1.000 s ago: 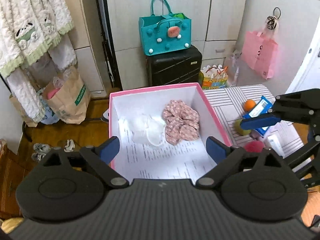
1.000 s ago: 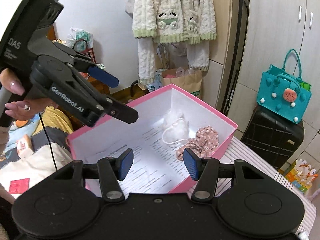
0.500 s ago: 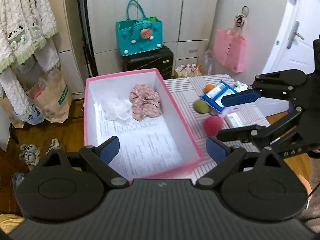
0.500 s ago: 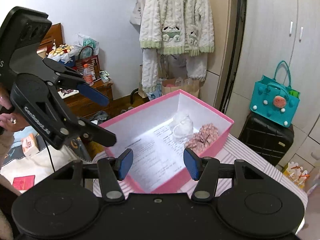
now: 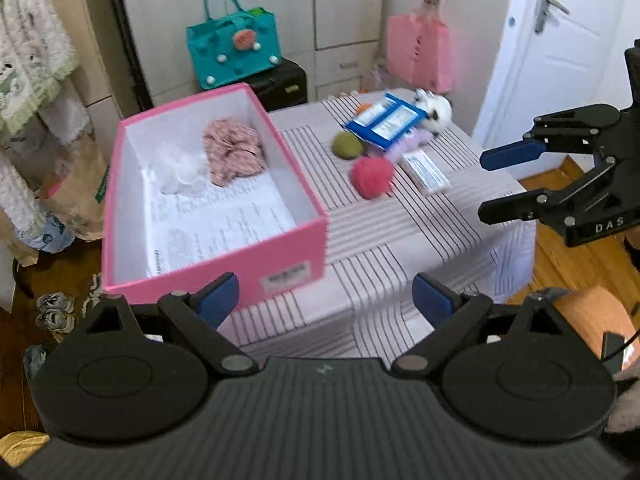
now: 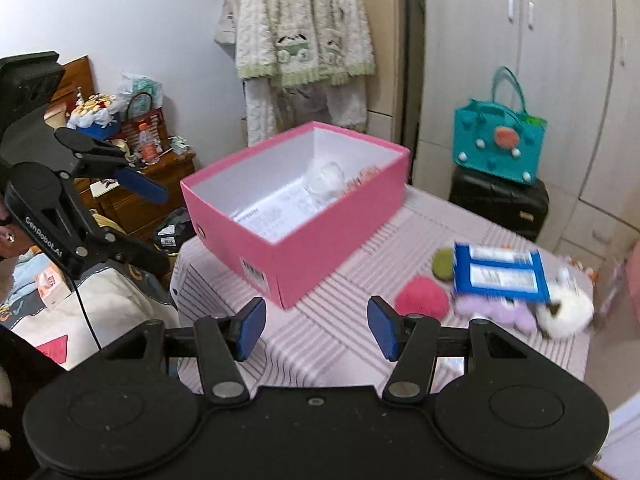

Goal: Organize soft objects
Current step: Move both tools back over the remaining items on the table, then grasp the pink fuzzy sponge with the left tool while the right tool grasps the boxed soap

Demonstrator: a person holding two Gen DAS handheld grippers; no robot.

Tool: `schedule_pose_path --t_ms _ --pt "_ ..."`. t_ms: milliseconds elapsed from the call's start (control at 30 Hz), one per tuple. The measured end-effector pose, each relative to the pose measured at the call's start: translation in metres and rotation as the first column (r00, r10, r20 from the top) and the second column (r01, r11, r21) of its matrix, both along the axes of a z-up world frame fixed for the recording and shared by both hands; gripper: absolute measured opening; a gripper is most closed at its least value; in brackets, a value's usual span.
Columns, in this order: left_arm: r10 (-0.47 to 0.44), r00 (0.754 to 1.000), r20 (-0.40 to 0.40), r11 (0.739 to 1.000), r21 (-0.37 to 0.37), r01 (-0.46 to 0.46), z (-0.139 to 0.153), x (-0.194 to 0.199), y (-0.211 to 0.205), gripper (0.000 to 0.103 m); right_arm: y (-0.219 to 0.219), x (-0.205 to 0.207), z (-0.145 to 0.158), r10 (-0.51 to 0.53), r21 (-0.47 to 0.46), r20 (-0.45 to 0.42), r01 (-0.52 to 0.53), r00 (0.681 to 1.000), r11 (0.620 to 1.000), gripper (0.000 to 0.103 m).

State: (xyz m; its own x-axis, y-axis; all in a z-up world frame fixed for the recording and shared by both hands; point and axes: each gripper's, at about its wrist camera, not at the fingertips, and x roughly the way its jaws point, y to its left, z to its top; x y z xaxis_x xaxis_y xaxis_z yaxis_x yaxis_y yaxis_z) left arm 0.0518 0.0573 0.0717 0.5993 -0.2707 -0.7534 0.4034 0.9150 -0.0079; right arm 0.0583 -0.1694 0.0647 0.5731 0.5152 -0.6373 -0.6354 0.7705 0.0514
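A pink box (image 5: pixel 280 256) (image 6: pixel 320 248) stands on the striped table and holds a pink floral scrunchie (image 5: pixel 232 152) and a white soft piece (image 5: pixel 178 166). On the table to its right lie a red pompom (image 5: pixel 372 176) (image 6: pixel 420 300), a green ball (image 5: pixel 347 145) (image 6: pixel 442 264), a purple fluffy thing (image 6: pixel 496 314) and a white plush (image 5: pixel 436 110) (image 6: pixel 566 312). My left gripper (image 5: pixel 326 300) is open and empty, near the box's front. My right gripper (image 6: pixel 316 328) is open and empty, above the table by the box's corner; it shows in the left wrist view (image 5: pixel 504 184).
A blue card pack (image 5: pixel 384 120) (image 6: pixel 500 272) and a small white packet (image 5: pixel 426 168) lie among the soft things. A teal bag (image 5: pixel 234 52) sits on a black suitcase (image 5: pixel 280 84) behind the table. A pink bag (image 5: pixel 418 52) hangs on the wall.
Both grippers have pulled back from over the box toward the table's near side. The box now lies farther off and the loose soft things have come into view.
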Motion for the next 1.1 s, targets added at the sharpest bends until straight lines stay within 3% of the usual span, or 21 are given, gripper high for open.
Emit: schedule_pose_path --t_ms 367,467,633,733,900,967,1033,1100 --pt "-0.037 0.999 -0.029 0.999 0.002 0.037 -0.036 0.000 -0.031 0.094 -0.026 -0.009 -0.045 -0.074 -0.016 -0.043 0.073 0.996 0.997 0.062" --pt "-0.039 0.999 -0.012 0.999 -0.024 0.039 -0.044 0.003 -0.037 0.094 -0.029 -0.008 -0.058 -0.113 -0.020 -0.005 0.113 0.994 0.993 0.062" --pt "-0.041 0.999 0.033 0.998 -0.050 0.043 -0.054 0.011 -0.053 0.093 -0.030 -0.010 -0.077 -0.172 -0.075 0.142 0.184 0.975 0.980 0.063" --pt "-0.054 0.997 0.054 0.995 -0.084 0.059 -0.058 0.020 -0.065 0.092 -0.037 -0.001 -0.093 -0.196 0.000 0.146 0.198 0.970 0.980 0.066" --pt "-0.089 0.994 0.058 0.971 -0.219 0.099 -0.064 0.046 -0.093 0.092 -0.049 0.017 -0.118 -0.279 0.045 0.176 0.275 0.944 0.960 0.066" --pt "-0.097 0.992 0.078 0.969 -0.219 0.112 -0.067 0.056 -0.103 0.092 -0.055 0.022 -0.124 -0.314 0.069 0.209 0.307 0.926 0.949 0.069" --pt "-0.093 0.987 0.129 0.974 -0.193 0.116 -0.073 0.063 -0.113 0.092 -0.063 0.027 -0.128 -0.385 0.120 0.248 0.366 0.889 0.923 0.069" --pt "-0.100 0.977 0.190 0.980 -0.152 0.130 -0.080 0.068 -0.123 0.092 -0.069 0.034 -0.133 -0.410 0.127 0.256 0.390 0.875 0.912 0.069"
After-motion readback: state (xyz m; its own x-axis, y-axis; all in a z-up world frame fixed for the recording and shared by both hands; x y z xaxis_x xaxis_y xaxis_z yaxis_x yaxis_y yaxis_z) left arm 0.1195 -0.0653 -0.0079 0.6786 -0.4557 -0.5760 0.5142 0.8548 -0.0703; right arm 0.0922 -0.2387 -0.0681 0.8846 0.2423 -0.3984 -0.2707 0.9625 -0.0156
